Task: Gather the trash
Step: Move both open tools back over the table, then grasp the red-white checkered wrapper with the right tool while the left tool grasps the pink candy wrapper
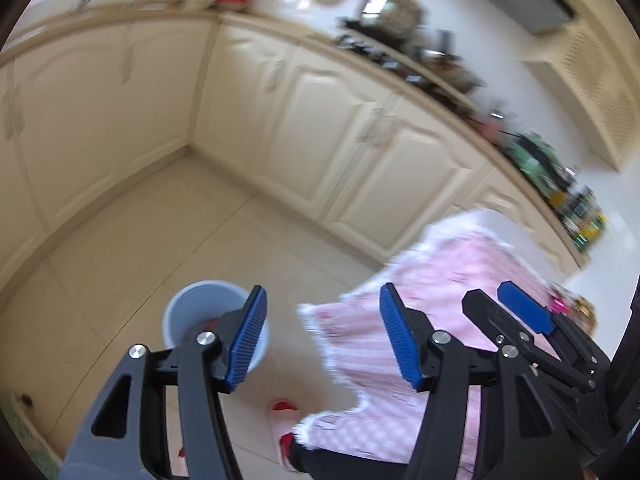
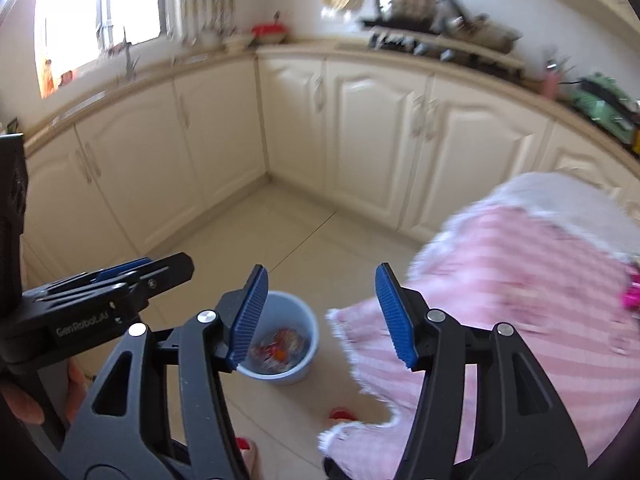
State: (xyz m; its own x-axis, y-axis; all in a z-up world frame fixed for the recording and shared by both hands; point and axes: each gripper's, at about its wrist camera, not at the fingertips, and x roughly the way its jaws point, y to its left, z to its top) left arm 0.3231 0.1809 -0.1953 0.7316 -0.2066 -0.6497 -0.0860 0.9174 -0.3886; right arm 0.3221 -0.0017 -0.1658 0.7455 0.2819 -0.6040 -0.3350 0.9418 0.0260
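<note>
The bucket (image 2: 280,340) stands on the floor (image 2: 248,232) as the landmark, and it already holds crumpled red and orange wrappers (image 2: 280,350), so the trash gathered so far sits inside it. Left of the bucket, the left gripper (image 1: 323,334) hangs with its fingers spread wide and nothing between them. Above the bucket, the right gripper (image 2: 318,316) is likewise released and empty, probably because both are free for the next piece. Right of the bucket, a pink striped cloth (image 2: 520,280) covers a table, with a small magenta object (image 2: 631,298) at its far edge, too blurred to identify. Behind the bucket, cream cabinets (image 2: 360,128) wrap a kitchen corner under a cluttered counter (image 2: 440,46).
</note>
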